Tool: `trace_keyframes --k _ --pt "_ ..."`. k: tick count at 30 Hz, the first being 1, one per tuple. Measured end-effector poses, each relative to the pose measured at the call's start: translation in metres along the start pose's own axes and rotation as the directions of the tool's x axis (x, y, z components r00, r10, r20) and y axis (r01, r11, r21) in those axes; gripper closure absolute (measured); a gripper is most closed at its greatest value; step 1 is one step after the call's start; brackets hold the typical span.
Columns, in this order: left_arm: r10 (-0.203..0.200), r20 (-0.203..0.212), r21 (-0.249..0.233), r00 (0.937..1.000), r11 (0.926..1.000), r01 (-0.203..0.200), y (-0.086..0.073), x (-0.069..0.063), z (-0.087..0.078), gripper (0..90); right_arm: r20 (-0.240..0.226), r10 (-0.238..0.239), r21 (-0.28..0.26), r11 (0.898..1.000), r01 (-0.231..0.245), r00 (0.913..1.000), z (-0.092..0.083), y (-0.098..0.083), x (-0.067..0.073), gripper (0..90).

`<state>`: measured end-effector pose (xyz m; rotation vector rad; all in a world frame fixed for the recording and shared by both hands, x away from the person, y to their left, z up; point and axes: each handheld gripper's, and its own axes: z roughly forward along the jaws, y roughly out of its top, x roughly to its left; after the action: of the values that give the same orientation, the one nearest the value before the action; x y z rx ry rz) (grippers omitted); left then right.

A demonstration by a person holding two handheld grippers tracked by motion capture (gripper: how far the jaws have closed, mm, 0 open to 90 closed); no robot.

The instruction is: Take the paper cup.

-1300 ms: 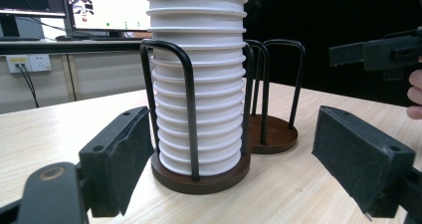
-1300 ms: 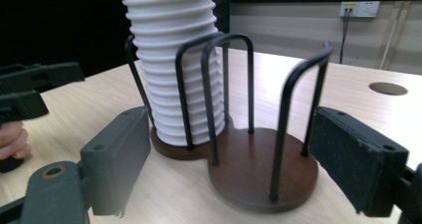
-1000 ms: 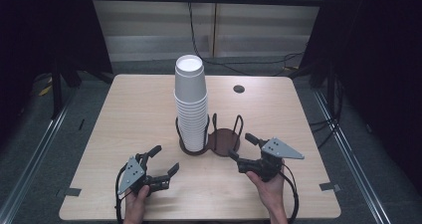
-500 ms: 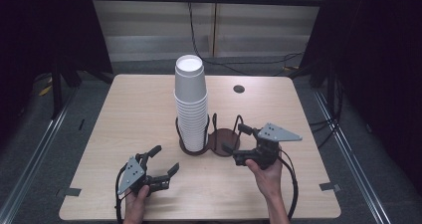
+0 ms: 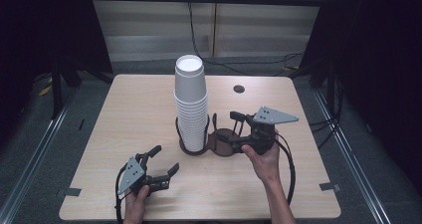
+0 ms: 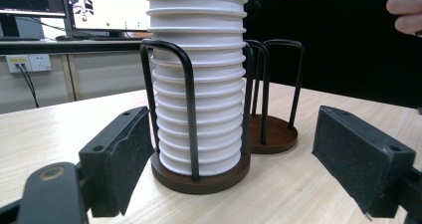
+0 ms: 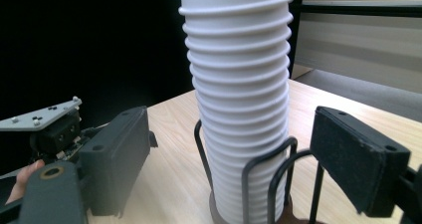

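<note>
From the high view, a tall stack of white ribbed paper cups (image 5: pixel 191 104) stands upright in a dark brown round-based holder with black wire hoops (image 5: pixel 193 145), near the middle of the pale wooden table (image 5: pixel 139 109). The stack's long axis runs straight up, and the top cup shows a closed white end upward. A second, empty holder of the same dark brown and black wire make (image 5: pixel 224 139) sits just beside it, the two bases touching. The right gripper (image 5: pixel 233 129) is held in a hand lifted off the table, the forearm coming in from the bottom edge; its jaws are spread apart with nothing between them and point left toward the stack, over the empty holder. The left gripper (image 5: pixel 163 162) sits low by the table's near edge, well apart from the holders, jaws parted and gripping nothing, aimed toward the stack.

In the left gripper view, the two black padded jaws stand wide, and the cup stack (image 6: pixel 198 79) rises between them farther off, its rims forming even rings inside the wire hoops (image 6: pixel 189 104). The empty holder (image 6: pixel 272 129) stands behind at the right.

In the right gripper view, the jaws are likewise apart and empty; the stack (image 7: pixel 239 99) is straight ahead and upright, with the left gripper (image 7: pixel 50 122) beyond at the left.
</note>
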<state>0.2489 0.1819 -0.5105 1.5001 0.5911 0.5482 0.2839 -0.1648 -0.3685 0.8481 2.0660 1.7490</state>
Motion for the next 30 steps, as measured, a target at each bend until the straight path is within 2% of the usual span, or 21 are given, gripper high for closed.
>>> trace_keyframes --k 7,9,11,20,22,28,30 --pt "0.0 0.0 -0.001 1.0 1.0 0.0 0.0 0.0 0.0 15.6 -0.031 -0.021 0.008 1.0 0.021 0.9993 0.008 0.015 -0.001 16.8" --pt "0.0 0.0 0.0 1.0 1.0 0.0 0.0 0.0 0.0 15.6 -0.052 -0.026 0.011 1.0 0.027 0.9983 0.009 0.018 -0.002 21.5" --pt "0.0 0.0 0.0 1.0 1.0 0.0 0.0 0.0 0.0 15.6 -0.067 -0.029 0.013 0.999 0.03 0.9973 0.011 0.022 -0.003 20.9" --pt "0.0 0.001 -0.001 1.0 1.0 0.0 0.0 0.0 0.0 15.6 -0.08 -0.055 0.024 0.998 0.057 0.9953 0.016 0.043 -0.005 18.0" --pt "0.0 0.0 -0.001 1.0 1.0 0.0 0.0 0.0 0.0 15.6 -0.106 -0.044 0.02 0.999 0.047 0.9934 0.017 0.05 -0.005 17.5" --pt "0.0 0.0 0.0 1.0 1.0 0.0 0.0 0.0 0.0 15.6 -0.115 -0.066 0.014 0.998 0.068 0.9912 0.019 0.062 -0.001 18.5" --pt "0.0 0.0 -0.001 1.0 1.0 0.0 0.0 0.0 0.0 15.6 -0.101 -0.084 0.015 0.996 0.086 0.9913 0.022 0.069 0.001 18.5"
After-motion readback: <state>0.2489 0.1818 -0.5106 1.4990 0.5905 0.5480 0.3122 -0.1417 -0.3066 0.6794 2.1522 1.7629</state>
